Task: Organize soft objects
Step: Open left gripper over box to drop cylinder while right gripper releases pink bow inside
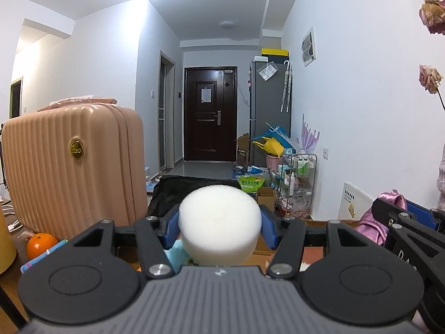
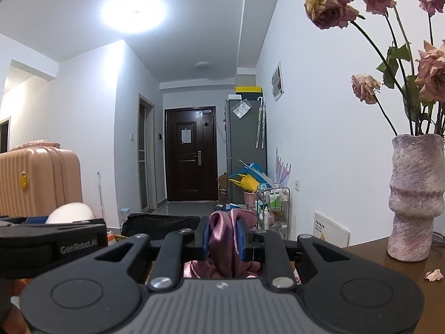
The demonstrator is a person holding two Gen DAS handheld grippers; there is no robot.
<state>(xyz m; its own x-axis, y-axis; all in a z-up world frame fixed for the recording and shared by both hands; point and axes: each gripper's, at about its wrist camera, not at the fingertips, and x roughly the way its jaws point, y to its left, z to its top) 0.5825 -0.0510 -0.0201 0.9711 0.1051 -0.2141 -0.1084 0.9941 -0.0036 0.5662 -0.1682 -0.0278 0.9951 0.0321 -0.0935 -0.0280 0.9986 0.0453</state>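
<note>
Both pairs of tongs are held level and raised, pointing down a hallway toward a dark door (image 1: 210,114). The left tongs (image 1: 219,226) are closed on a white foam sponge (image 1: 219,217), a thick round puck squeezed between the blue pads (image 1: 171,228) at its sides, with a scrap of turquoise fabric (image 1: 175,256) showing just beneath it. The right tongs (image 2: 224,239) are nearly closed, pinching a fold of pink satin cloth (image 2: 222,236) that bunches above and spills below the narrow gap. From the left wrist camera, the right tongs (image 1: 406,217) appear at the far right edge, close alongside, with the pink satin cloth (image 1: 375,222) trailing from them; a peach suitcase (image 1: 75,167) stands to the left, an orange (image 1: 41,245) at its foot. The right wrist camera alone shows the brown counter (image 2: 375,264) to the right of the tongs, bearing a mottled pink vase (image 2: 414,197) of wilted roses (image 2: 331,7) and a fallen petal (image 2: 434,275), while the left tongs (image 2: 52,239) and the white foam sponge (image 2: 71,213) sit at its left edge.
</note>
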